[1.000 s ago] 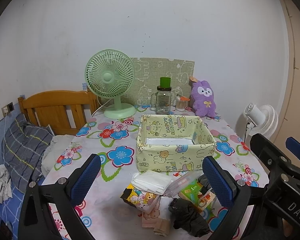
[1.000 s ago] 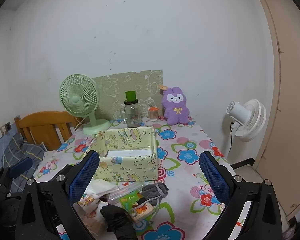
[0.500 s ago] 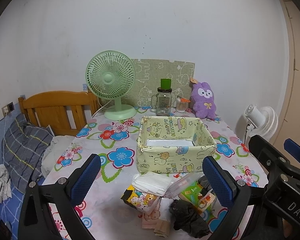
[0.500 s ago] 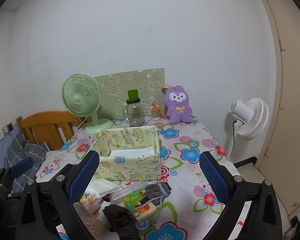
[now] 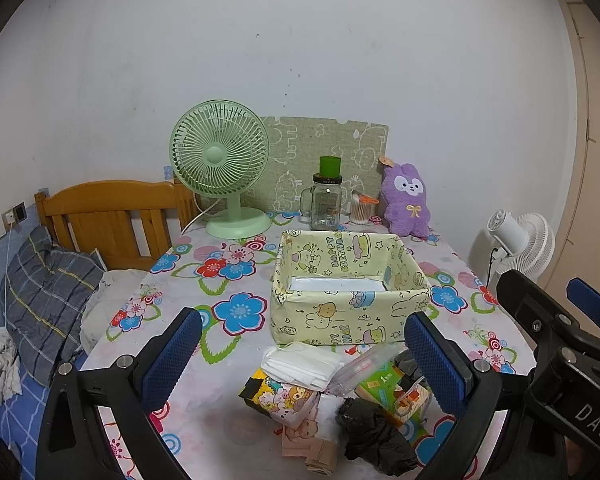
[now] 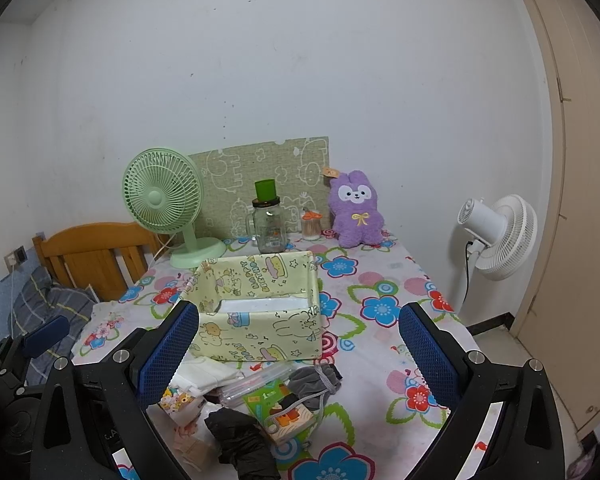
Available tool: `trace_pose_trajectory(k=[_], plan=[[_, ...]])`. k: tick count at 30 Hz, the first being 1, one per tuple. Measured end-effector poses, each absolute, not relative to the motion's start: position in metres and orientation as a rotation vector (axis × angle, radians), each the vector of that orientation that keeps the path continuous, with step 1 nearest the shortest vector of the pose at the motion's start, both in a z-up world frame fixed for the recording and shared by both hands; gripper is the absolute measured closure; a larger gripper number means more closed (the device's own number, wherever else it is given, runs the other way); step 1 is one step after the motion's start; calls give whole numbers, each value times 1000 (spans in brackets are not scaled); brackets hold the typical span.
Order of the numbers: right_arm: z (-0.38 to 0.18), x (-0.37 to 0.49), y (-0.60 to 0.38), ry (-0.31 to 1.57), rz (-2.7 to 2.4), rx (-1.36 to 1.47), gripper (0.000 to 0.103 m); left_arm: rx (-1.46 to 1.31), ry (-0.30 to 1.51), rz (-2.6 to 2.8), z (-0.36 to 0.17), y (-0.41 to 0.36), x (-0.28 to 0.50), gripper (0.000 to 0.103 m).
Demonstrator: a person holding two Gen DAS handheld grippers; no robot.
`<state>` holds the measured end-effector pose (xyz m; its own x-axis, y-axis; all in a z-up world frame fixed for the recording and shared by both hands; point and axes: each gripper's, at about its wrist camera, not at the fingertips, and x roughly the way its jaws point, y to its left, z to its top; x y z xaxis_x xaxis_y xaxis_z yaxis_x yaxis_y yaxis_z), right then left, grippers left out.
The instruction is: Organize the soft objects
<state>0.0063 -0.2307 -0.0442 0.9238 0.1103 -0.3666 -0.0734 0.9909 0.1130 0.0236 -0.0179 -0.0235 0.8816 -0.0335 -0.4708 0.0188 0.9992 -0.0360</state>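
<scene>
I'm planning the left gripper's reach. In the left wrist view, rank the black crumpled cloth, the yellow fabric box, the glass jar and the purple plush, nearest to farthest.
1. Black crumpled cloth, just ahead of the left gripper.
2. Yellow fabric box, mid-table.
3. Glass jar, behind the box.
4. Purple plush, back right; close to the jar's depth.

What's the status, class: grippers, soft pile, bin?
Left gripper open, right gripper open, both empty. Soft pile loose before yellow fabric bin. Nothing blocking.

Soft items (image 5: 332, 392) heaped before yellow fabric bin (image 5: 348, 280) — untouched.
</scene>
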Motion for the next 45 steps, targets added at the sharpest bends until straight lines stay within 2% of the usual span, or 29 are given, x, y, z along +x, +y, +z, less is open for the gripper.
trace_pose_trajectory(k=[21, 45], plan=[[-55, 9, -230, 386, 102, 94, 2, -35, 512, -51, -37, -15, 22, 8], [-106, 43, -218, 522, 130, 88, 8, -33, 653, -64, -88, -10, 53, 17]])
